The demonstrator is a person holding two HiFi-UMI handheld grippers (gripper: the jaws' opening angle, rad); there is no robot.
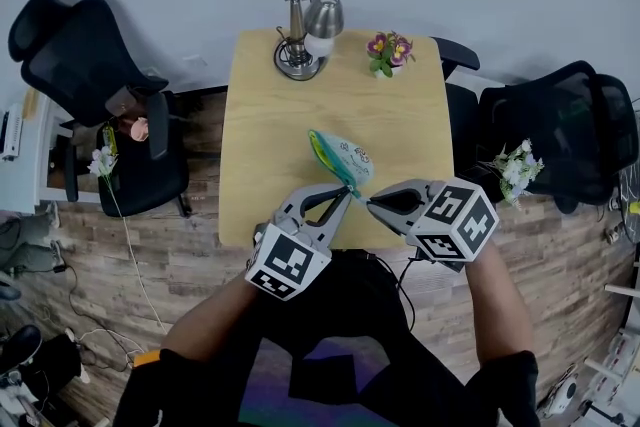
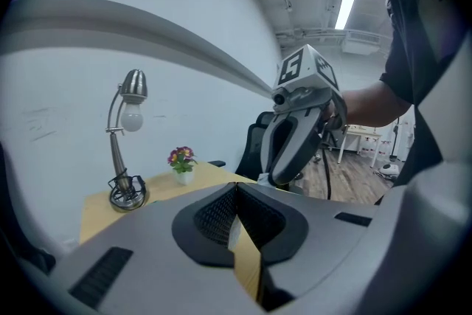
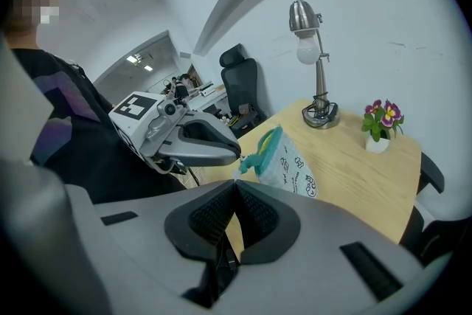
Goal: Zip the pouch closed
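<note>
Both claws meet over the near part of the table, tip almost to tip. My left claw is closed right down, with a thin pale sliver pinched between its pads. In the right gripper view its tips sit on the teal zip end of the pouch. My right claw is closed as well, nipping the pouch's nearest corner, just beside the left claw's tips. From there the pouch runs away ahead of both claws, white with small printed figures and a teal edge with yellow showing along it. I cannot tell whether its far end rests on the table. Well beyond the claws stand a lamp, ahead of the left one, and a small flower pot, ahead of the right.
</note>
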